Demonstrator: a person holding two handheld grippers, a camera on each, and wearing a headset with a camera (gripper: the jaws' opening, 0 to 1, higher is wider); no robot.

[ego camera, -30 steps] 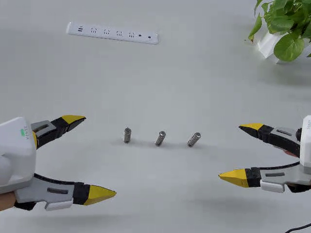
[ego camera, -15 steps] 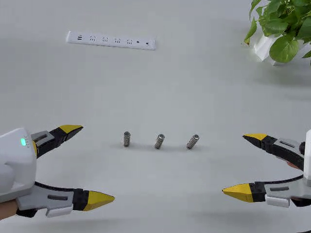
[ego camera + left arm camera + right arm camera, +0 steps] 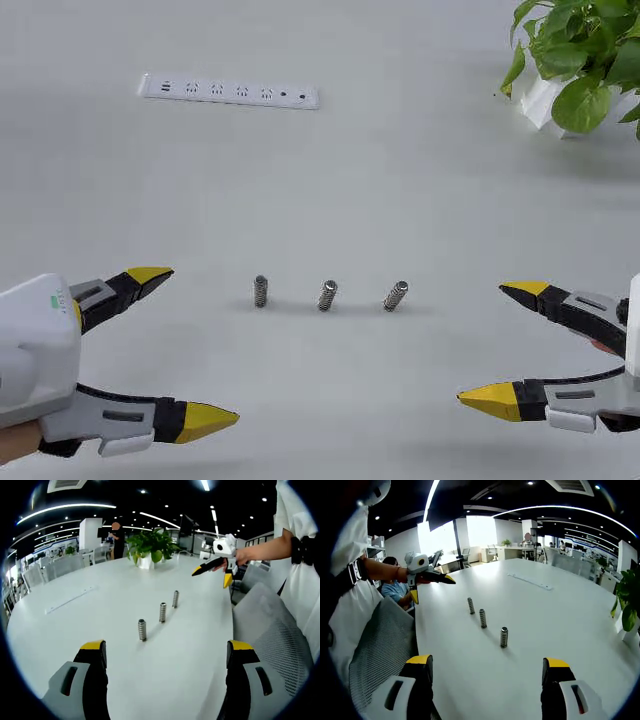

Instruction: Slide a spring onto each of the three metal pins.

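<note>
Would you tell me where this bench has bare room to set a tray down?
Bare: the wide stretch between power strip and pins, and the near bench between the left hand-held gripper and right hand-held gripper. The plant crowds the far right corner.

The smooth, pale grey tabletop [image 3: 400, 180] looks matt. The three small silvery metal pins [image 3: 327, 295] wear coiled wire springs [image 3: 261, 291] with a dull shine. The long white power strip [image 3: 228, 91] looks like smooth plastic. The left gripper [image 3: 200, 342] has a satin white plastic shell and matt, yellow-tipped black fingers [image 3: 200, 420]. The grey chair back [image 3: 280, 645] is woven mesh.
</note>
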